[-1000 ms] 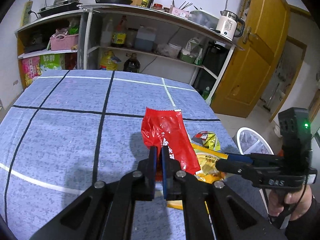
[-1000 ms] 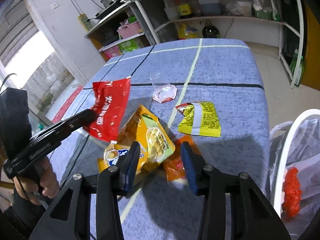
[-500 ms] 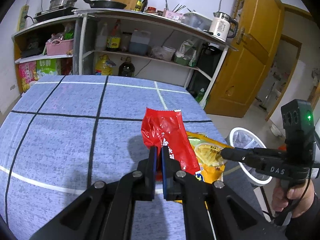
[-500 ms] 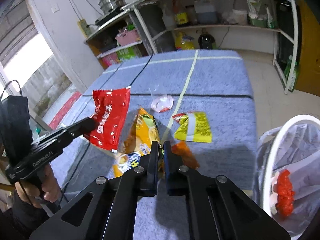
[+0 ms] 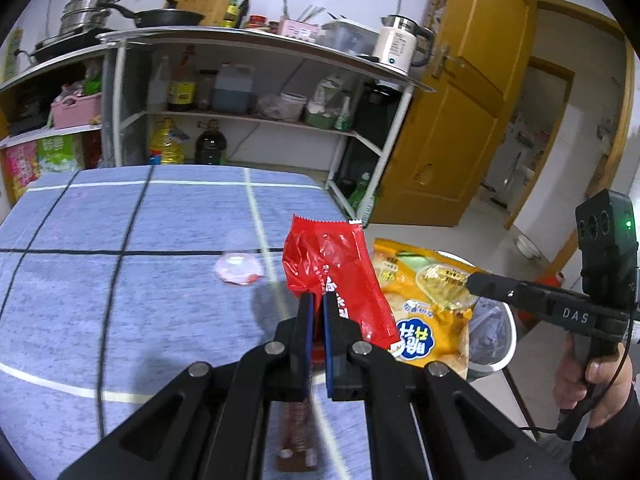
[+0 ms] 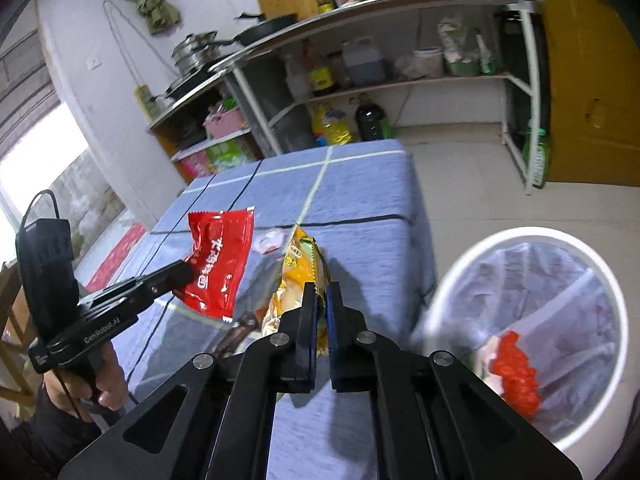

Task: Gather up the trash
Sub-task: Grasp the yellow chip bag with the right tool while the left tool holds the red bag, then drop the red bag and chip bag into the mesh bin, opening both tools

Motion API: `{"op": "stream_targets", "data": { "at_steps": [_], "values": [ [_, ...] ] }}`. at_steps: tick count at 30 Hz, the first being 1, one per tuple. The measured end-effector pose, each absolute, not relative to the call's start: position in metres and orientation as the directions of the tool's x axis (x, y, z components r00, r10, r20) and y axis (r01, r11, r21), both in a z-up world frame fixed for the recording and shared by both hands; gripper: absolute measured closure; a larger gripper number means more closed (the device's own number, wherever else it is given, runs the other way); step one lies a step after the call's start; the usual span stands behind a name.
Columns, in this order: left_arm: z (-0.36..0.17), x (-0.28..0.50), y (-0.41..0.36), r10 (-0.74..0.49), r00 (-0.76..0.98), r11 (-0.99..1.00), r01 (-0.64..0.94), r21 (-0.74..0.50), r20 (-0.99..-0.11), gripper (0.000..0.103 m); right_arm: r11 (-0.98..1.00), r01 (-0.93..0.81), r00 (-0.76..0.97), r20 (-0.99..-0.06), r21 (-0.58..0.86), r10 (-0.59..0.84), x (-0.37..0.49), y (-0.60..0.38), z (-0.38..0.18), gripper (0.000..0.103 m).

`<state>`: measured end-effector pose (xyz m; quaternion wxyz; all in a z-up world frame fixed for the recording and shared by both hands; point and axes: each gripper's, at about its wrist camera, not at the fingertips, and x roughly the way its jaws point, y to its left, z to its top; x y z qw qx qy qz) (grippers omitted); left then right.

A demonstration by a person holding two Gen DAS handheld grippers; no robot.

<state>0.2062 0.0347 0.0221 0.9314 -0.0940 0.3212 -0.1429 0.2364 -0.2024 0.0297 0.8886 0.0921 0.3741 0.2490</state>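
My left gripper (image 5: 316, 300) is shut on a red snack wrapper (image 5: 332, 272) and holds it up above the blue table (image 5: 120, 300); the wrapper also shows in the right wrist view (image 6: 220, 264). My right gripper (image 6: 318, 296) is shut on a yellow-orange chip bag (image 6: 298, 276), lifted off the table; the bag shows in the left wrist view (image 5: 424, 304). A white trash bin (image 6: 532, 300) with a clear liner stands on the floor to the right of the table, with red trash (image 6: 514, 372) inside.
A clear cup lid with a pink film (image 5: 238, 270) lies on the table beyond the wrappers. A brown wrapper (image 5: 296, 432) lies under my left gripper. Metal shelves (image 5: 248, 116) with bottles stand behind the table. A yellow door (image 5: 460, 120) is at right.
Both grippers have risen and swung right toward the bin with their wrappers. The yellow-orange bag is lifted off the table. The yellow-green wrapper has gone out of sight.
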Motion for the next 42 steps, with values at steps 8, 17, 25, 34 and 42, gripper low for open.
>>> {"op": "stream_targets", "data": {
  "at_steps": [8,17,25,34,42],
  "values": [
    [0.022,0.222,-0.019,-0.383,0.712,0.924,0.287,-0.254,-0.589,0.098,0.893,-0.274,0.657,-0.609,0.356,0.445,0.229,-0.262,0.033,0.099],
    [0.008,0.239,-0.086,-0.438,0.644,0.896,0.365,-0.251,-0.627,0.098,0.922,-0.152,0.692,-0.628,0.356,0.357,0.219,-0.325,0.019,0.099],
    [-0.005,0.251,-0.135,-0.467,0.593,0.876,0.413,-0.250,-0.656,0.098,0.927,-0.052,0.693,-0.655,0.371,0.301,0.216,-0.370,-0.001,0.099],
    [-0.014,0.260,-0.160,-0.477,0.570,0.866,0.435,-0.246,-0.669,0.098,0.934,-0.011,0.660,-0.699,0.357,0.275,0.224,-0.381,-0.020,0.097],
    [-0.011,0.253,-0.154,-0.471,0.583,0.871,0.426,-0.245,-0.662,0.094,0.957,0.013,0.668,-0.714,0.291,0.209,0.222,-0.380,-0.019,0.090]
  ]
}}
